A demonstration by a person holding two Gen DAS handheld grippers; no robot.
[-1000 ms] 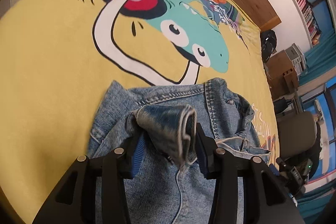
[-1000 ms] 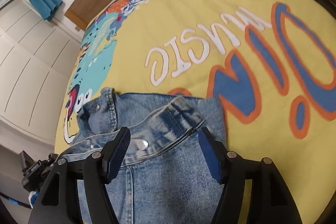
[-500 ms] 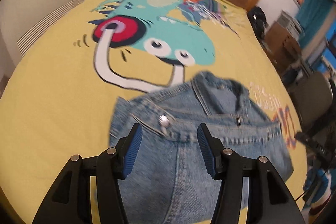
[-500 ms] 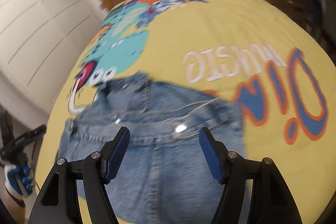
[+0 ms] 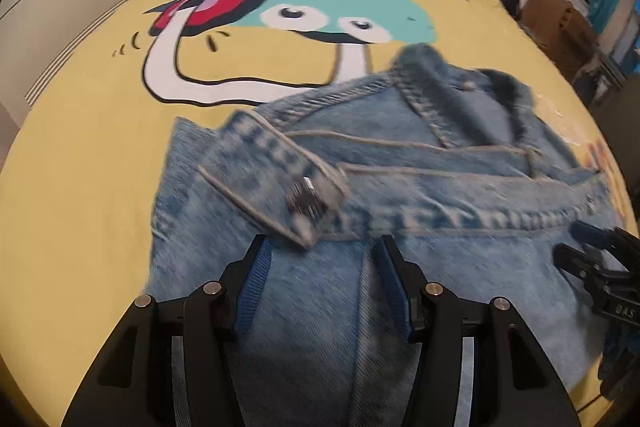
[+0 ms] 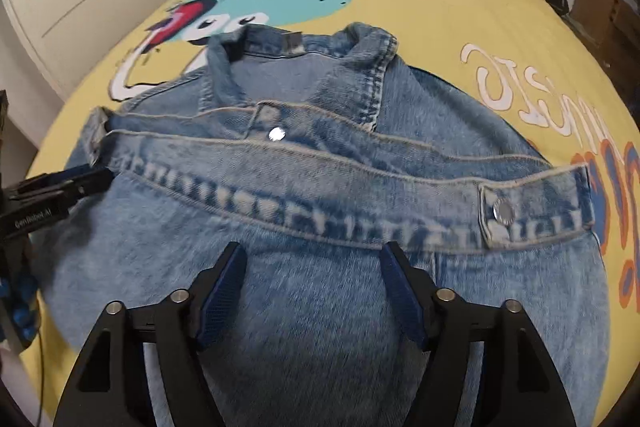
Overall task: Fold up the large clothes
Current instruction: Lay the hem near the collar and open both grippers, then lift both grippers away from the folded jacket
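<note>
Both hems just dropped: the left gripper and right gripper, still widening, hang released at six o'clock over the denim jacket, folded

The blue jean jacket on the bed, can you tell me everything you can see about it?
The denim jacket is light, faded blue with pale stitching. It lies on the yellow bedspread, collar toward the headboard. Its bottom half looks folded up, so the waistband crosses the middle, showing a shiny metal snap. A cuff with a snap rests on the left part. Neither tool grips it: the left tool is open and the right tool is opening above it.
</note>
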